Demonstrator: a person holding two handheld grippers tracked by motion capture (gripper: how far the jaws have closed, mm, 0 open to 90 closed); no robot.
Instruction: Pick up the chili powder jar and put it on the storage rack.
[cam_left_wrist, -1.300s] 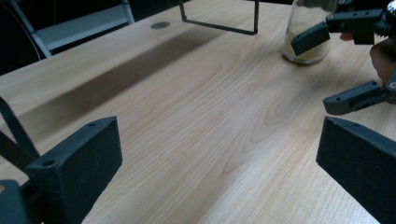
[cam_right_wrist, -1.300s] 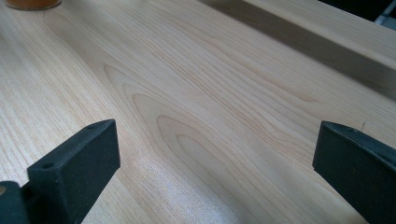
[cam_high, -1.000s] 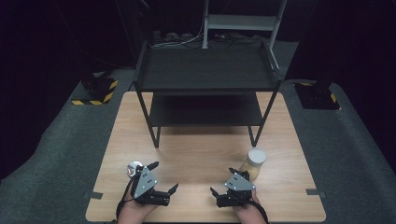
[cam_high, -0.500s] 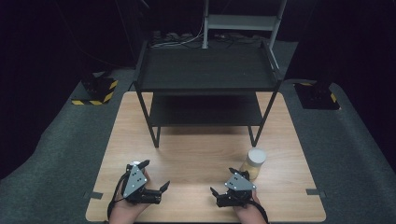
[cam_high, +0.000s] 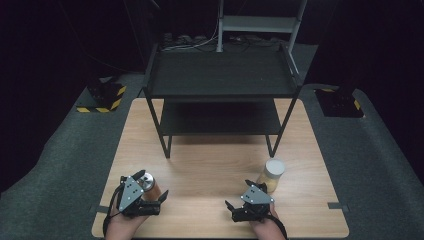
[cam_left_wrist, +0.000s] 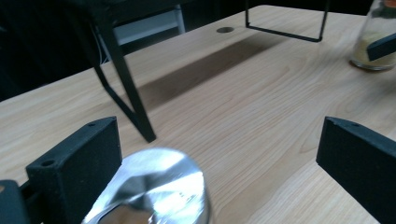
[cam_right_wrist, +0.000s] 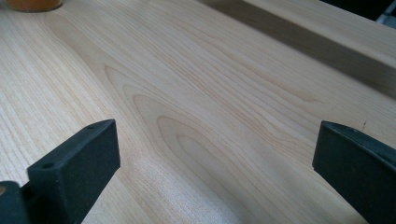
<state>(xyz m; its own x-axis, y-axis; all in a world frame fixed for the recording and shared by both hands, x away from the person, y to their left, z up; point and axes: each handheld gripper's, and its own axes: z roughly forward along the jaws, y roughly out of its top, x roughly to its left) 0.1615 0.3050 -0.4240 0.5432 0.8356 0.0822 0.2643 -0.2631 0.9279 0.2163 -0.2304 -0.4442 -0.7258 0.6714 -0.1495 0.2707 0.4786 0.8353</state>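
A small orange jar with a silver lid (cam_high: 145, 180) stands at the front left of the wooden table (cam_high: 210, 160). My left gripper (cam_high: 153, 187) is open, its jaws on either side of the jar. In the left gripper view the shiny lid (cam_left_wrist: 154, 186) sits low between the wide jaws, close to the left one; I cannot tell whether they touch. A glass jar with a white lid (cam_high: 273, 171) and pale yellow contents stands at the front right, also seen as a jar (cam_left_wrist: 373, 42) far off. My right gripper (cam_high: 238, 196) lies open just left of it, over bare wood.
A black two-tier metal rack (cam_high: 220, 75) stands across the back half of the table, its legs (cam_left_wrist: 126, 93) coming down ahead of the left gripper. Dark grey floor surrounds the table. The orange jar's base (cam_right_wrist: 32, 3) shows at the right gripper view's top left.
My left gripper has slid left along the front edge, so the silver-lidded jar now stands between its jaws. The right gripper and both jars have stayed put.
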